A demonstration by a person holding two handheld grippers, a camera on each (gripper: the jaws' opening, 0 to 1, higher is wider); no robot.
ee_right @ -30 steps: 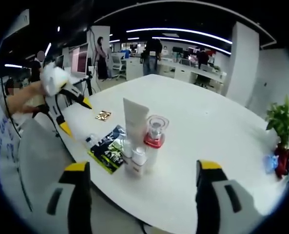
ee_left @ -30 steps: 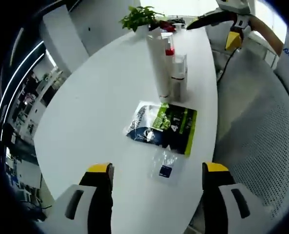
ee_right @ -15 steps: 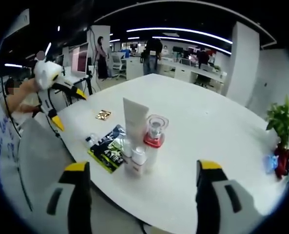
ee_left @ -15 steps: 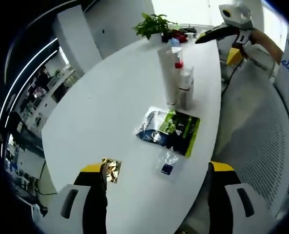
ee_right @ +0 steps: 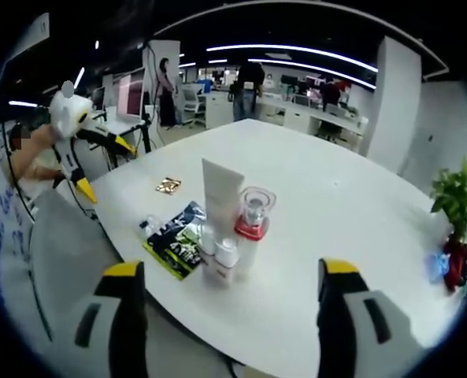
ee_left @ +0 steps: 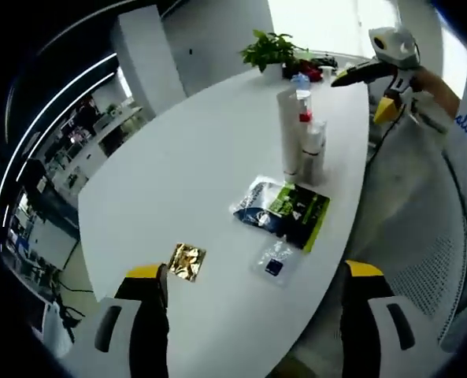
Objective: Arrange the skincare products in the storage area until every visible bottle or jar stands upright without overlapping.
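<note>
Skincare products stand upright in a tight cluster near the edge of the white table [ee_left: 186, 157]: a tall white tube [ee_left: 289, 130] [ee_right: 221, 193], a bottle with a red collar and clear cap [ee_left: 303, 98] [ee_right: 253, 216], and small white bottles [ee_left: 313, 150] [ee_right: 222, 258]. A green and black packet [ee_left: 287, 211] [ee_right: 178, 240] lies flat beside them, with a small clear sachet [ee_left: 274, 264] [ee_right: 146, 227] and a gold packet [ee_left: 187, 261] [ee_right: 168, 186] nearby. My left gripper [ee_left: 253, 315] [ee_right: 105, 169] is open and holds nothing, off the table's end. My right gripper [ee_right: 231, 315] [ee_left: 367, 94] is open beyond the near edge.
A potted plant [ee_left: 271, 51] [ee_right: 457, 197] and a red item [ee_right: 456, 264] sit at one end of the table. The floor runs along the table's side. Desks and standing people fill the office in the background.
The left gripper has drawn back from the table, so the gold packet has come into its view. The right gripper and the products have not moved.
</note>
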